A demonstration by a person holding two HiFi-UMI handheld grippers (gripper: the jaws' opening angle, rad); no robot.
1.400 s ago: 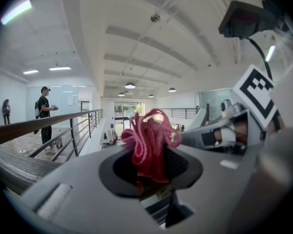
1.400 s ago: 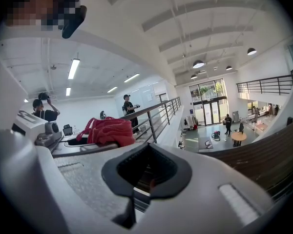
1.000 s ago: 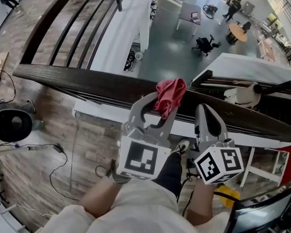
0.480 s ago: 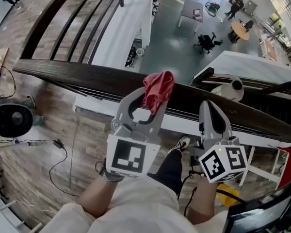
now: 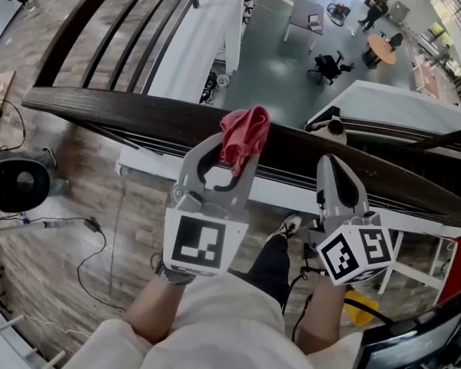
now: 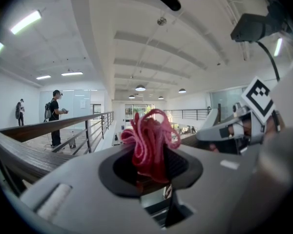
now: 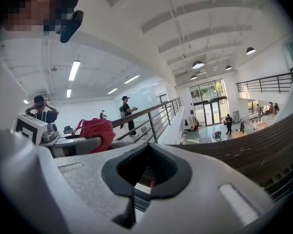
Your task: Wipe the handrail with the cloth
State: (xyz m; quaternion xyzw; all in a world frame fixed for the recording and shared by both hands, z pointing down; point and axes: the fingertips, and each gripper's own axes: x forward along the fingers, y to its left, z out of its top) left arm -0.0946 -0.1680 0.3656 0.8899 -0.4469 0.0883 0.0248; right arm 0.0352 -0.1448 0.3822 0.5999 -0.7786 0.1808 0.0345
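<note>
Dark brown wooden handrail [image 5: 115, 112], crossing the head view from upper left to lower right, with the floor of a lower storey visible beyond it. The grey two-jaw left gripper [image 5: 233, 155] is clamped on a crumpled red cloth [image 5: 244, 127]. The left gripper view shows the fabric bunched between the dark pads and spilling out past the jaw tips. Beyond the tips the cloth lies over the rail's top face and appears to press on it, though contact cannot be confirmed. Progress, as judged: wiping looks to be under way, with the cloth about midway along the visible rail. The wood looks alike on both sides of the jaws (no wet or cleaned band shows), so the wiped share cannot be read. Long stretches lie to the left and right of the jaws. The left forearm [image 5: 160, 307] reaches forward and slightly right, tilting the jaws up to the rail. The grey right gripper [image 5: 333, 169] points at the rail, its jaws drawn together on nothing, just below the rail's near edge and well to the right of the cloth.
</note>
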